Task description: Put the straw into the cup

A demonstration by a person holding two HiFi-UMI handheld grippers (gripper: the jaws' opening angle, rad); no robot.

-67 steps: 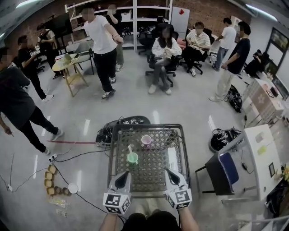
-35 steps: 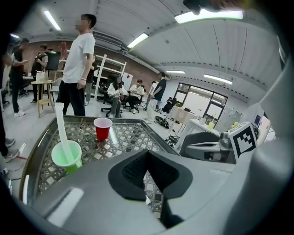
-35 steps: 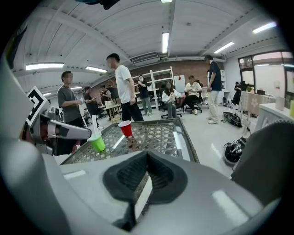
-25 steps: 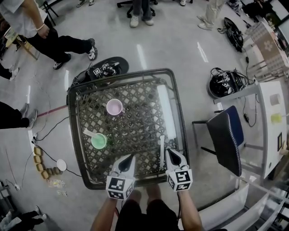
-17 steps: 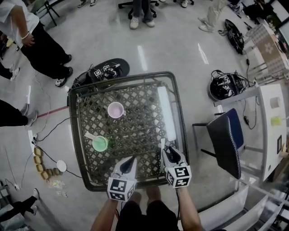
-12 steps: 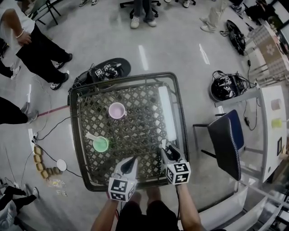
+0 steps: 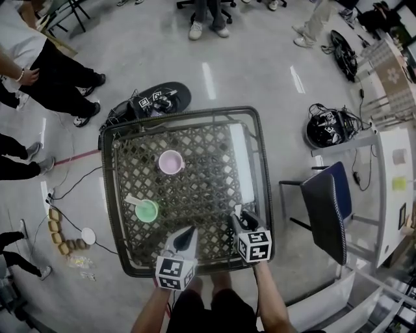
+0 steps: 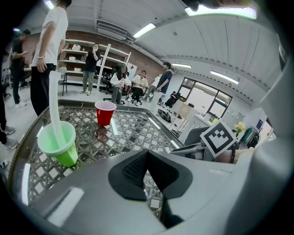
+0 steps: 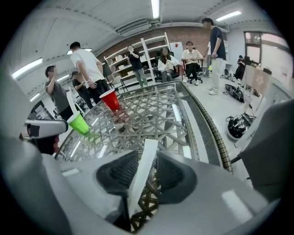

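We're getting bright, even light off the ceiling strip lights (image 9: 155, 7), and they're throwing white glare streaks across the glass table (image 7: 241, 162) and the floor (image 7: 208, 75). Fisheye's bending the edges hard, and both gripper views are going black in the corners.

White straw (image 9: 142, 170), green cup (image 8: 59, 143), red cup (image 8: 105, 113)

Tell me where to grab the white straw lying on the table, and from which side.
Take the straw near its close end, from above on the person's side. It lies flat on the table, pointing away; the right gripper, its jaws just opened, straddles it there.
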